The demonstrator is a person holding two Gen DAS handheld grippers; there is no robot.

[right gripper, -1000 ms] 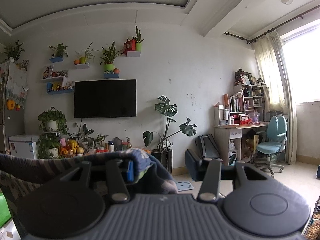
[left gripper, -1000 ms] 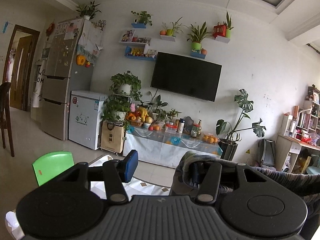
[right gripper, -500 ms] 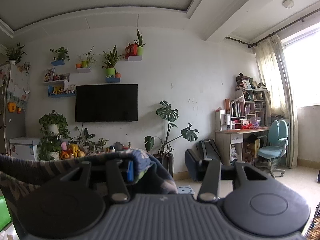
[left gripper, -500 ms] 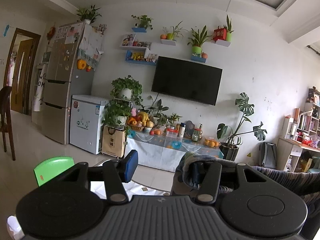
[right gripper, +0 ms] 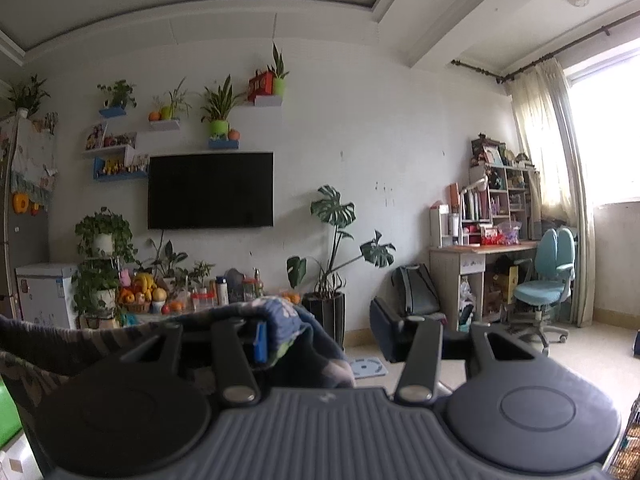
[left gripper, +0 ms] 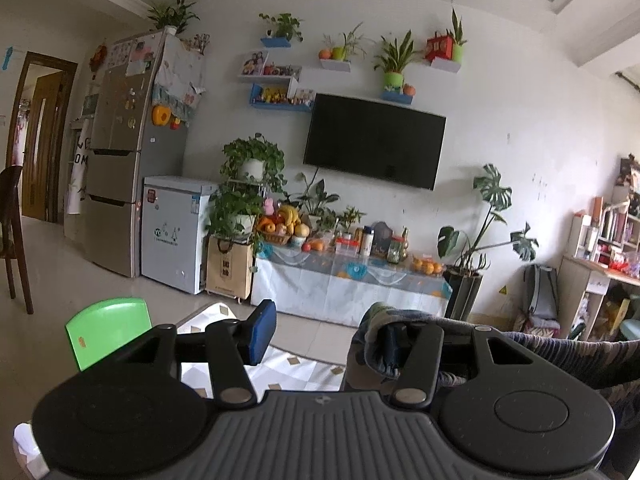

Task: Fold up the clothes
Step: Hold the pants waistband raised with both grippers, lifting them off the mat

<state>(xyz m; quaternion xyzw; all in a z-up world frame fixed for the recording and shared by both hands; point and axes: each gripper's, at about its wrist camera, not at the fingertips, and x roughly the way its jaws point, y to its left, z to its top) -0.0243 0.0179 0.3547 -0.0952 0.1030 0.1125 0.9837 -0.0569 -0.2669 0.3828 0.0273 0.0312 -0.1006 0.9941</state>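
Left wrist view shows the left gripper [left gripper: 324,336] and right gripper [right gripper: 322,338], jaws parted, each with one finger hooked inside the striped garment [left gripper: 568,360] stretched aloft between them, which next needs lowering flat.

open floor [left gripper: 48,264] ahead, green chair [left gripper: 108,332] low left, draped cabinet [left gripper: 348,284] and potted plant [right gripper: 332,276] blocking beyond

Garment [left gripper: 568,356] over right finger (draped)

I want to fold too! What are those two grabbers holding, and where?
One dark striped cloth hangs stretched between them, draped over the left gripper's right finger and the right gripper's left finger; jaws gape, no pinch.
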